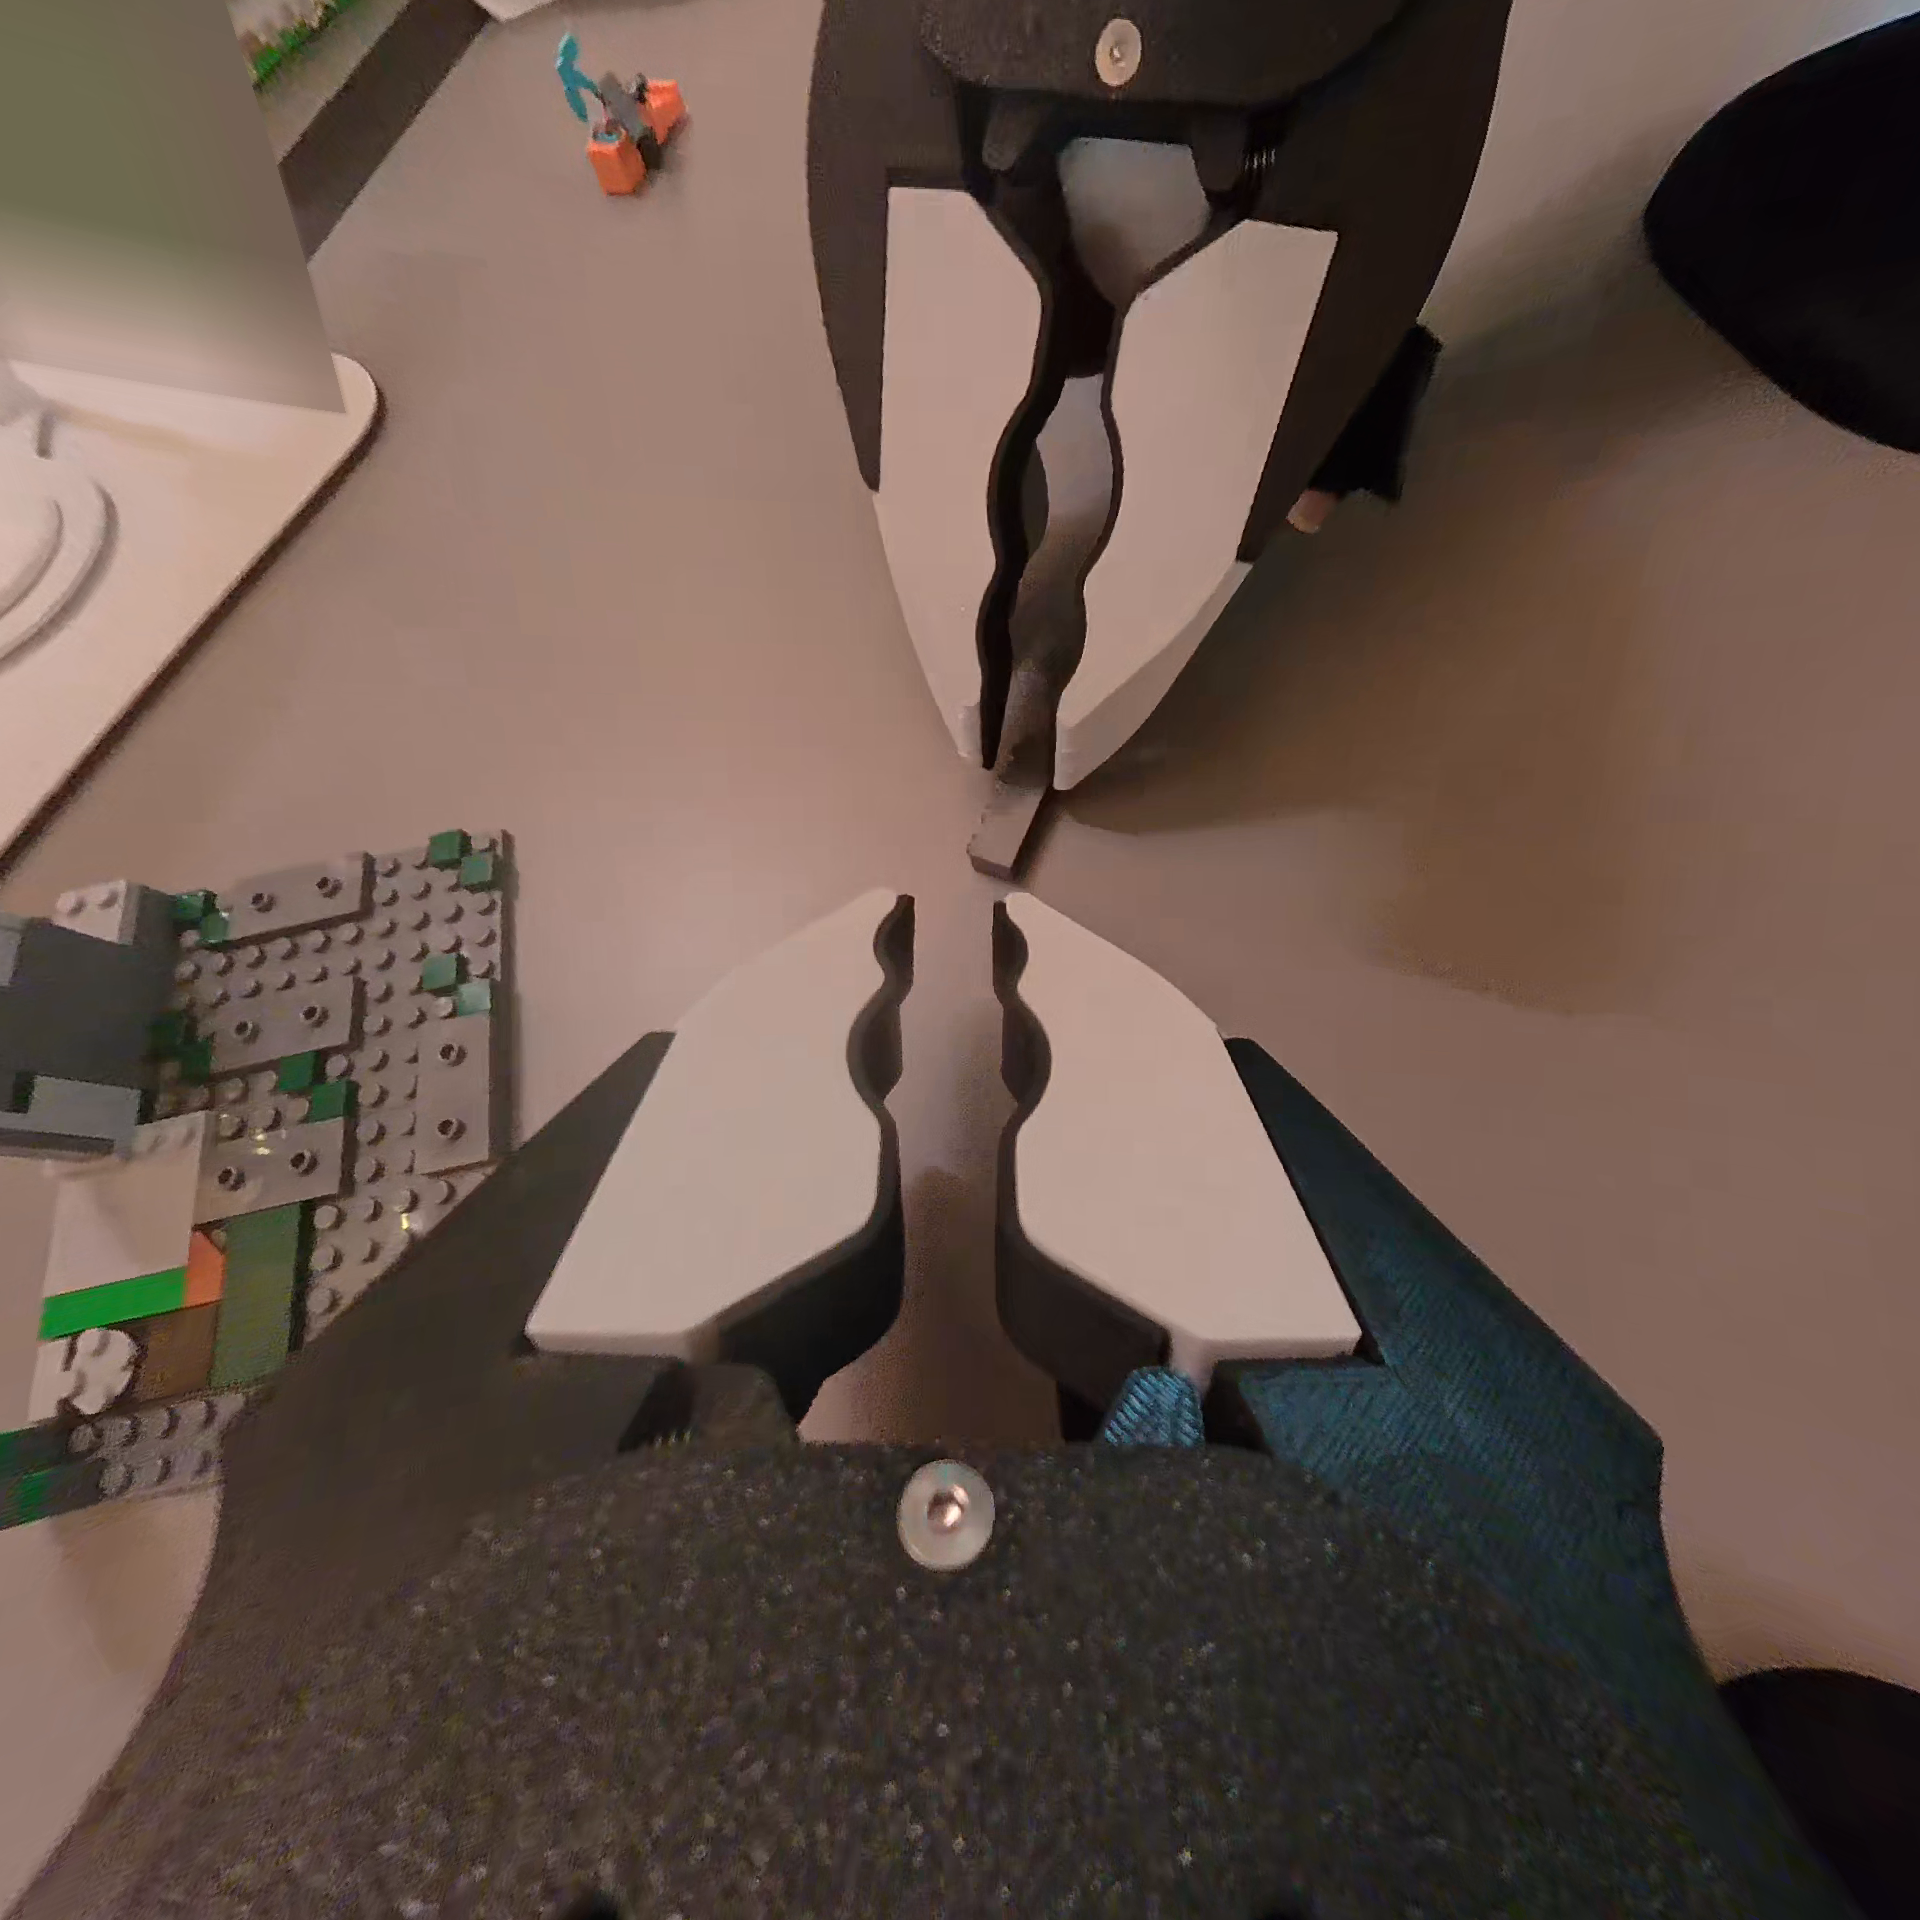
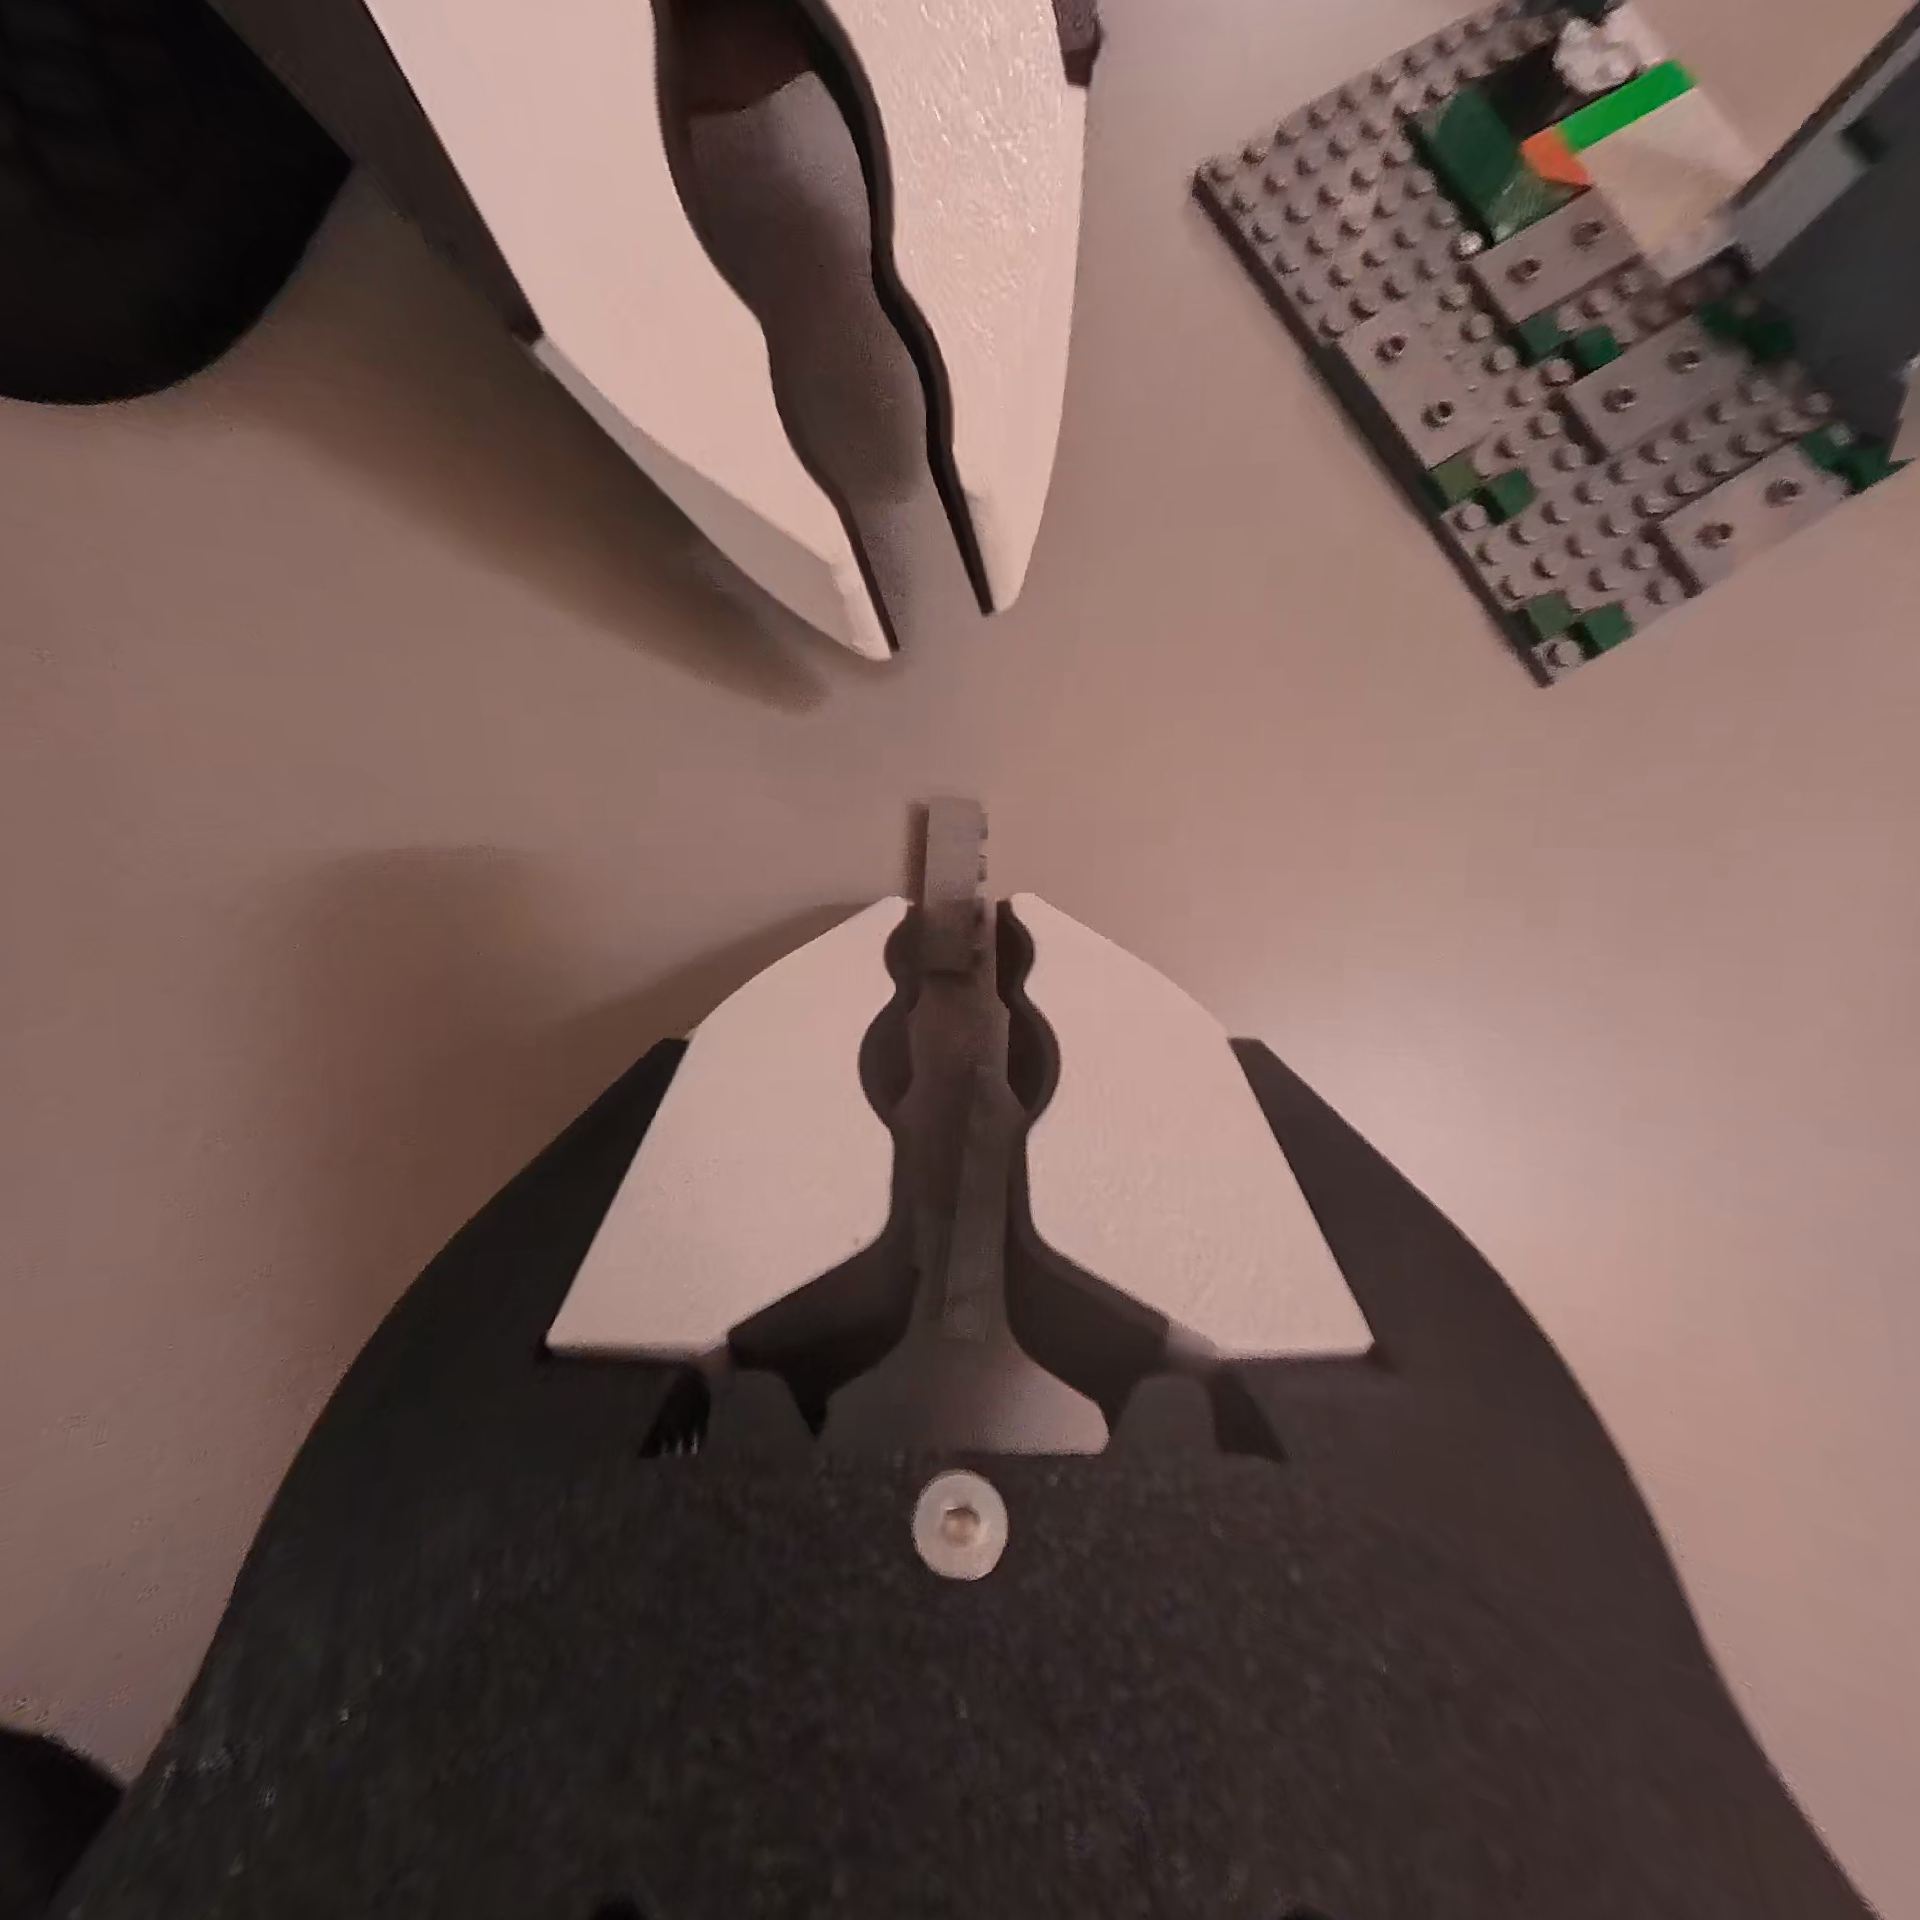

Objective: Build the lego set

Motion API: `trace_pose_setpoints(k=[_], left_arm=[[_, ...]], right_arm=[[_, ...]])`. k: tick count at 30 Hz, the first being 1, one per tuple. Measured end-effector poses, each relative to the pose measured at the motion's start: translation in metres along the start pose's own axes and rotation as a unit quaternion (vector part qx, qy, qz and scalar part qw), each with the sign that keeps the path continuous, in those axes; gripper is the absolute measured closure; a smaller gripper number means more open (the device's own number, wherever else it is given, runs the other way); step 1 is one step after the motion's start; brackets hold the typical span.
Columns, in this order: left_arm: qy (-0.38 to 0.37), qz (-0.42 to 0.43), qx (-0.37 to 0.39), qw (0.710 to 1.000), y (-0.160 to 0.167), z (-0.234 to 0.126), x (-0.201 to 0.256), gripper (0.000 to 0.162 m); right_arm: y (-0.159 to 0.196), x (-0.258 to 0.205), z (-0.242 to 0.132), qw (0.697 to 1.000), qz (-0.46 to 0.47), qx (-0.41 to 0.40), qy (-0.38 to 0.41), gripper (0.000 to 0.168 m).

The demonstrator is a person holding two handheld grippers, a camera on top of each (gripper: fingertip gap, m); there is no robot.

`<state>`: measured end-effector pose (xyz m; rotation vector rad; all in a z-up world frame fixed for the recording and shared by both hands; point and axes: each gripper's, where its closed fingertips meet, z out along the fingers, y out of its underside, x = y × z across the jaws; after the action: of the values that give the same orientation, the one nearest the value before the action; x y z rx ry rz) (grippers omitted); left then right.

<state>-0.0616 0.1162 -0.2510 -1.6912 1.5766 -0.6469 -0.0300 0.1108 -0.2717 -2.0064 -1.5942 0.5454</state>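
My right gripper (image 2: 954,902) is shut on a long grey Lego plate (image 2: 948,871) held on edge, its end sticking out past the fingertips. In the left wrist view the same gripper (image 1: 1023,764) comes in from the top, with the plate (image 1: 1006,831) pointing at my left gripper (image 1: 954,902). My left gripper is slightly open and empty, its tips just short of the plate's end. It also shows in the right wrist view (image 2: 940,629). The grey studded baseplate (image 1: 436,1060) with grey tiles, green pieces and a dark grey block lies to the left; it also shows in the right wrist view (image 2: 1351,260).
A small orange, grey and teal Lego model (image 1: 629,130) stands far back on the table. A white stand base (image 1: 187,499) sits at the left. A dark round object (image 1: 1797,249) lies at the upper right. The gap from one gripper's tips to the other's is roughly 5 cm. From the right gripper's tips to the dark round object (image 1: 1797,249) is close to 20 cm.
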Motion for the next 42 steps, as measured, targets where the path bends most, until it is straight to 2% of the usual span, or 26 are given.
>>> trace_pose_setpoints(k=[3, 6, 10, 13, 19, 23, 27, 33, 35, 37, 39, 42], left_arm=[[0.014, -0.015, 0.0, 1.0, 0.003, 0.004, 0.002, 0.148], [0.027, -0.033, 0.006, 0.999, 0.002, 0.006, 0.004, 0.146], [0.074, -0.062, 0.002, 0.995, -0.001, 0.012, 0.019, 0.141], [0.098, -0.057, -0.021, 0.993, 0.0, 0.021, 0.034, 0.14], [0.08, -0.006, -0.048, 0.996, -0.003, 0.029, 0.041, 0.154], [0.046, 0.081, -0.055, 0.994, -0.003, 0.029, 0.044, 0.156], [0.032, 0.128, -0.045, 0.99, -0.01, 0.037, 0.048, 0.156], [0.016, 0.177, -0.023, 0.984, -0.026, 0.046, 0.047, 0.156], [0.016, 0.192, -0.019, 0.981, -0.029, 0.045, 0.049, 0.156], [0.023, 0.186, -0.001, 0.982, -0.033, 0.042, 0.051, 0.154], [0.049, 0.138, 0.018, 0.989, -0.038, 0.036, 0.049, 0.146], [0.052, 0.092, 0.008, 0.994, -0.035, 0.036, 0.031, 0.141]], right_arm=[[0.001, 0.0, 0.003, 0.999, -0.034, -0.021, 0.003, 0.159], [0.0, -0.005, 0.002, 0.992, -0.117, -0.021, 0.04, 0.159], [0.001, -0.012, 0.0, 0.955, -0.261, -0.014, 0.139, 0.159], [0.002, -0.02, -0.001, 0.935, -0.306, -0.002, 0.181, 0.159], [0.006, -0.031, -0.009, 0.949, -0.264, 0.036, 0.17, 0.157], [0.01, -0.029, -0.033, 0.977, -0.158, 0.077, 0.123, 0.155], [0.02, -0.025, -0.042, 0.99, -0.077, 0.085, 0.086, 0.151], [0.026, -0.028, -0.019, 0.993, -0.086, 0.019, 0.079, 0.147], [0.026, -0.025, -0.019, 0.993, -0.087, 0.018, 0.079, 0.159], [0.024, -0.026, -0.024, 0.993, -0.091, 0.026, 0.074, 0.16], [0.026, -0.021, -0.034, 0.991, -0.092, 0.033, 0.092, 0.16], [0.035, -0.014, -0.051, 0.99, -0.072, 0.044, 0.114, 0.161]])
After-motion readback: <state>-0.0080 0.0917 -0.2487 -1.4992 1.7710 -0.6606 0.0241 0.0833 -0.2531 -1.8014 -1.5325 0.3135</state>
